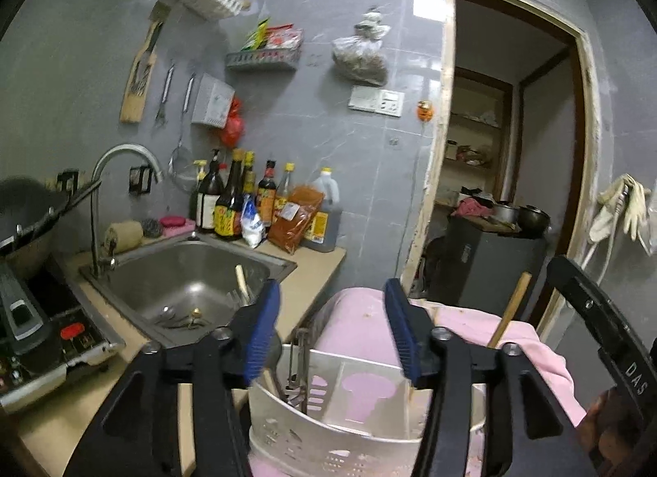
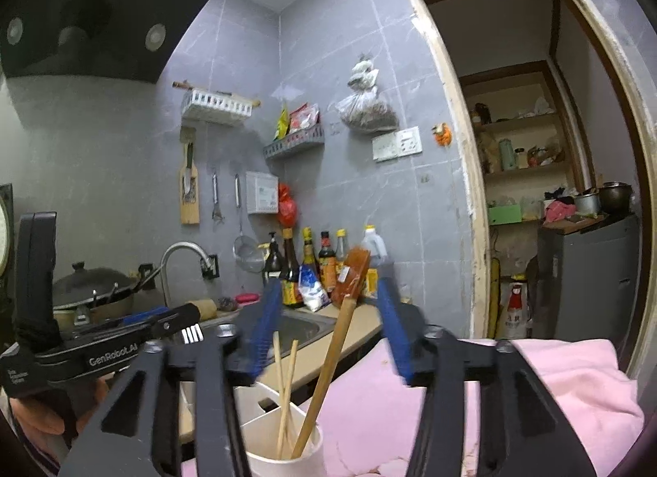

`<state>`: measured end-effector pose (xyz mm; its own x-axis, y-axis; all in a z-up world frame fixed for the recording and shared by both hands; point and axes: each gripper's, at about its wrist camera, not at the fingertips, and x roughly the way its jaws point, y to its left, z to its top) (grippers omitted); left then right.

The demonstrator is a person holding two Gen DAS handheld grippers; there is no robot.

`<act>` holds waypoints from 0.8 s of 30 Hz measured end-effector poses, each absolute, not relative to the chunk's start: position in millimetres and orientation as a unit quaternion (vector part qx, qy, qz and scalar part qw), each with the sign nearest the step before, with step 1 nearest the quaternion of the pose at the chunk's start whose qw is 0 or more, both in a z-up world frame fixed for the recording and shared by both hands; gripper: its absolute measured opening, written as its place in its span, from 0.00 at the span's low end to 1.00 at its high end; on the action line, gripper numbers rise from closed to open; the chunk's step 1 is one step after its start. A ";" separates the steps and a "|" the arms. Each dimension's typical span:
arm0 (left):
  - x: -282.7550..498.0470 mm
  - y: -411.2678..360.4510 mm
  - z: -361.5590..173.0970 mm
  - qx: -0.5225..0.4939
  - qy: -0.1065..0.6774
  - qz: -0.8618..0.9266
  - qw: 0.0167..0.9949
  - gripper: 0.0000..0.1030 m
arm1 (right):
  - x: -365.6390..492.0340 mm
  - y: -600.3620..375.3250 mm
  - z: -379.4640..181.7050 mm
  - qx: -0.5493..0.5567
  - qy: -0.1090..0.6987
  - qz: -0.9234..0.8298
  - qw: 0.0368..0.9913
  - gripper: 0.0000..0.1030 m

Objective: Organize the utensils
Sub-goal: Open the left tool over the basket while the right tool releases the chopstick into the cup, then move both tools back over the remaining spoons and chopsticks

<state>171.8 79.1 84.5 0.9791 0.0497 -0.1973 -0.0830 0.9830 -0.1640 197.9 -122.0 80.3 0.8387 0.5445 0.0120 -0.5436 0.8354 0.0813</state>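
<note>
Both hand-held grippers stand released with nothing between their blue pads: the left gripper (image 1: 332,329) hovers over a perforated white utensil holder (image 1: 328,427) on a pink cloth (image 1: 534,349). Beneath the right gripper (image 2: 324,333), chopsticks (image 2: 285,390) and a wooden-handled utensil (image 2: 328,370) lean upright in that holder's round compartment (image 2: 287,452).

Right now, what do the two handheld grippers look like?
Both are black plastic with angular linkage arms and blue ribbed pads on the fingers. The left gripper reads GenRobot.AI in white along its body; the right gripper shows white letters DAS.
</note>
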 end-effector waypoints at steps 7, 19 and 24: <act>155.2 47.2 93.3 -0.052 0.068 0.008 0.996 0.76 | 172.0 -161.0 95.2 0.029 -0.015 0.223 0.974 0.80; 148.1 -16.2 83.7 -0.006 0.085 -0.077 0.993 0.84 | 139.6 -233.4 87.2 -0.005 0.018 0.098 0.995 1.00; 158.9 -44.6 64.6 0.024 0.140 -0.109 0.984 0.84 | 137.2 -257.8 70.8 -0.024 0.061 0.074 0.995 1.00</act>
